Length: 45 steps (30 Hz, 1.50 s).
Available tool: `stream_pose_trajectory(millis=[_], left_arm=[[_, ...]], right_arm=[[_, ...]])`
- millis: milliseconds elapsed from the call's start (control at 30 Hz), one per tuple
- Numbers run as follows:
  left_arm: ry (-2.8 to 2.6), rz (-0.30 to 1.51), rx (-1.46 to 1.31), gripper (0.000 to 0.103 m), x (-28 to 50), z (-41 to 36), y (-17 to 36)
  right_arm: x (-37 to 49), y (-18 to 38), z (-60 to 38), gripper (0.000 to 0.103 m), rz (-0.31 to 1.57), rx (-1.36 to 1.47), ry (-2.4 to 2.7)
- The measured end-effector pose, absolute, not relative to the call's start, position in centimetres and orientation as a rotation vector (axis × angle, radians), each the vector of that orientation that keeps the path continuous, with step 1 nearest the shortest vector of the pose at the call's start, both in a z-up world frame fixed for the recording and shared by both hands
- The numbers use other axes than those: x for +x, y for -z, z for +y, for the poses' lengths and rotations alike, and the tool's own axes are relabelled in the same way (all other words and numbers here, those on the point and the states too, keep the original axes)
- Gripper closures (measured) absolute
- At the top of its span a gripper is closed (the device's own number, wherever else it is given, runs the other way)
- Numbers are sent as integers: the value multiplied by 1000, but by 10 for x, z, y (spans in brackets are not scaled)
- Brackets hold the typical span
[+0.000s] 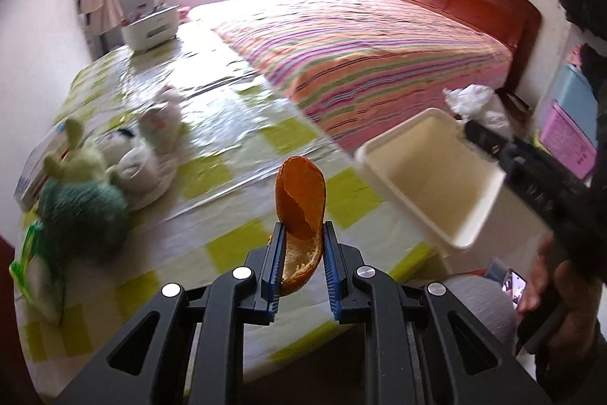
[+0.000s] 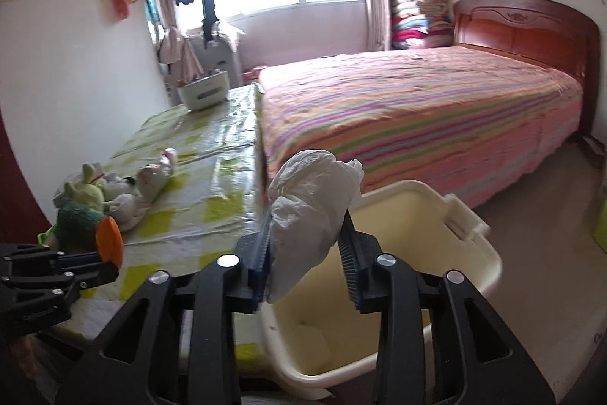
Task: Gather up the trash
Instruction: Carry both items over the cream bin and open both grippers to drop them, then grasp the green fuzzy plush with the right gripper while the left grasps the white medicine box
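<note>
Left tongs [image 1: 302,245]: clamped on peel [image 1: 300,200]. Right tongs [image 2: 308,255]: clamped on tissue [image 2: 311,211], bin [image 2: 474,272] below. I'd centre, then release.

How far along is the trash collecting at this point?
Both pieces look picked up, neither dropped yet. The left gripper pinches a curved orange fruit peel above the checked yellow tablecloth. The right gripper holds a crumpled white tissue over the cream plastic bin, which looks empty inside. Left: release both into it.
</note>
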<state>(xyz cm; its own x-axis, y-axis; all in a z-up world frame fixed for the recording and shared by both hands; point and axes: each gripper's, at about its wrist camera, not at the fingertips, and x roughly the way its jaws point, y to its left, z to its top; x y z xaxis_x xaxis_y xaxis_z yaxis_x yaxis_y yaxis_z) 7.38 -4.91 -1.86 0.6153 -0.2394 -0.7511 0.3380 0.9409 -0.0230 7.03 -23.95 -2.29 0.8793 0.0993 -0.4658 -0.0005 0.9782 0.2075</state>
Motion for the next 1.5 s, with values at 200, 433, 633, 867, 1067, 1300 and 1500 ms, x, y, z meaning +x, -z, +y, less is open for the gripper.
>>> stream_pose_trajectory(millis=[200, 433, 633, 867, 1067, 1300, 1500], left_arm=[[404, 841, 151, 84, 76, -79, 11], [520, 867, 150, 84, 84, -114, 8], [607, 889, 166, 84, 91, -149, 9], [638, 894, 176, 77, 99, -177, 10], [569, 827, 152, 34, 100, -175, 1], [464, 763, 149, 34, 92, -135, -9], [283, 740, 101, 34, 75, -61, -3]], right_arm=[[67, 21, -255, 28, 462, 252, -25], [44, 14, -287, 27, 393, 323, 55], [25, 14, -308, 26, 376, 341, 115], [14, 13, -318, 26, 363, 356, 151], [10, 13, -320, 24, 361, 355, 158], [13, 5, -309, 24, 346, 344, 116], [34, -8, -266, 22, 338, 301, -12]])
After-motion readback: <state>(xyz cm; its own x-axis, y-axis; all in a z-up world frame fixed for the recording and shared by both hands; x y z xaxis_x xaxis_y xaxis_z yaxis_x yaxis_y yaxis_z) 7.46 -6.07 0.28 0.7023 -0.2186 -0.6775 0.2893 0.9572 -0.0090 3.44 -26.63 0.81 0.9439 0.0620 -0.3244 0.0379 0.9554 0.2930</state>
